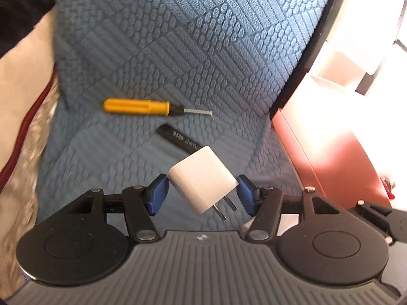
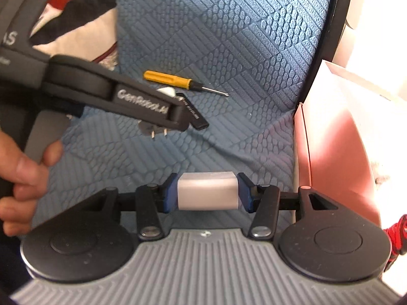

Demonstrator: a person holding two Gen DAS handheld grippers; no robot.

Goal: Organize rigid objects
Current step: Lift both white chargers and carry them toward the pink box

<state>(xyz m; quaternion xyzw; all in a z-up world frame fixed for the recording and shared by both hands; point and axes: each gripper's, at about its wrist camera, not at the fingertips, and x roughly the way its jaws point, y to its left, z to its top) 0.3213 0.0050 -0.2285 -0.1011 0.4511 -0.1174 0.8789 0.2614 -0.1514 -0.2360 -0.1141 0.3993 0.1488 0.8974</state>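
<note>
The left gripper (image 1: 202, 194) clamps a white cube-shaped plug adapter (image 1: 202, 184), tilted, its two metal prongs pointing down, above the blue embossed fabric surface (image 1: 193, 38). The right gripper (image 2: 208, 193) is closed on a white rectangular block (image 2: 208, 191). On the fabric beyond lie a yellow-handled screwdriver (image 1: 142, 106) and, just beside it, a flat black printed stick (image 1: 182, 140), partly hidden behind the adapter. A pink box (image 1: 330, 157) stands at the right edge.

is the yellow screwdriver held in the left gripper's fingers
No: the yellow screwdriver lies on the blue textured cloth, while the left gripper is shut on a white plug adapter.
</note>
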